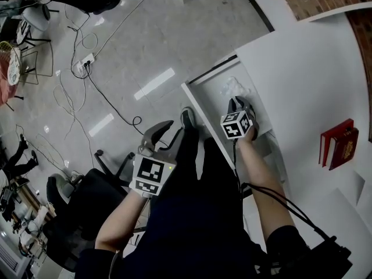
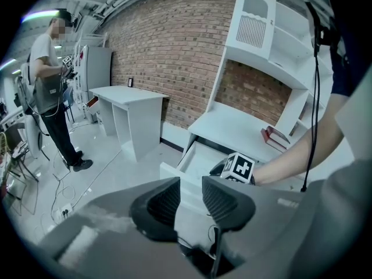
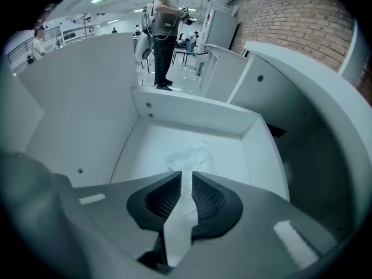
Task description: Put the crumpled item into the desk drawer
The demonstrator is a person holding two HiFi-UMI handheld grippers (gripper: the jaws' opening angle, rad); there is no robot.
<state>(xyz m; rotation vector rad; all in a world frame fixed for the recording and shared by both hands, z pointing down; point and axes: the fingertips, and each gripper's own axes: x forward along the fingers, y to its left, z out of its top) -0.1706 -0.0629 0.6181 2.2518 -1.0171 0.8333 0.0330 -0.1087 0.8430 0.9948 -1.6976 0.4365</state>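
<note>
The crumpled item (image 1: 234,87), a wad of clear, whitish plastic, lies on the floor of the open white desk drawer (image 1: 200,106). My right gripper (image 1: 237,104) is inside the drawer just short of it. In the right gripper view the wad (image 3: 189,154) rests just beyond the fingertips of the right gripper (image 3: 186,178), whose jaws stand slightly apart, with only the drawer floor (image 3: 232,150) showing between them. My left gripper (image 1: 158,133) hovers over my lap, away from the desk, open and empty. In the left gripper view that gripper (image 2: 190,197) points toward the drawer (image 2: 195,158).
Two red books (image 1: 339,143) lie on the white desk top (image 1: 302,80). Cables and a power strip (image 1: 84,63) run across the tiled floor. A dark office chair (image 1: 75,196) is at my left. A person (image 2: 49,92) stands beside another white desk (image 2: 131,106).
</note>
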